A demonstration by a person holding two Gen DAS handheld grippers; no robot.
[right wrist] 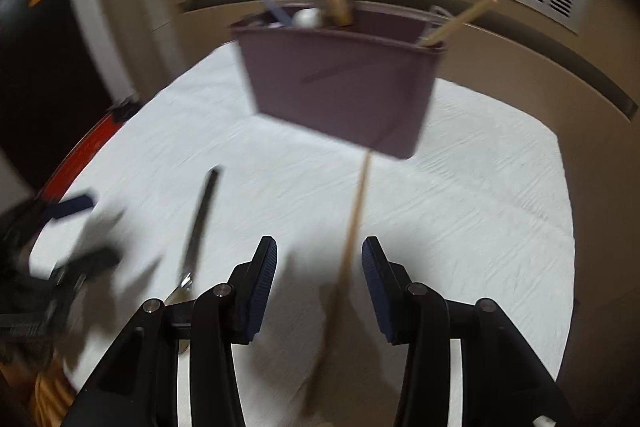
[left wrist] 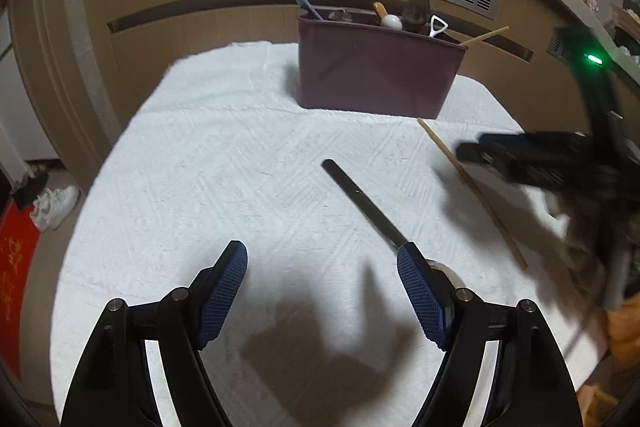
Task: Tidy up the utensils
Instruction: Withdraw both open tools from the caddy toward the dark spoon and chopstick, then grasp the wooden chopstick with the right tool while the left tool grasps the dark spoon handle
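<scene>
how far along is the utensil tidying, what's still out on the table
Mostly done: several utensils and one chopstick already stand in the purple bin. Nothing is held. The left tongs are open and empty, and the right tongs are open around the loose chopstick without gripping it. That chopstick and a dark-handled utensil still lie on the white cloth.

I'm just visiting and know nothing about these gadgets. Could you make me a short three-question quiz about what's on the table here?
1. True or false: the maroon bin already holds utensils.
2. Which utensils lie loose on the white cloth? A) a dark-handled utensil and a wooden chopstick B) two forks C) a whisk
3. Fill in: in the right wrist view, the chopstick lies between the right gripper's open ____.

Key: 1 true; 2 A; 3 fingers.
</scene>
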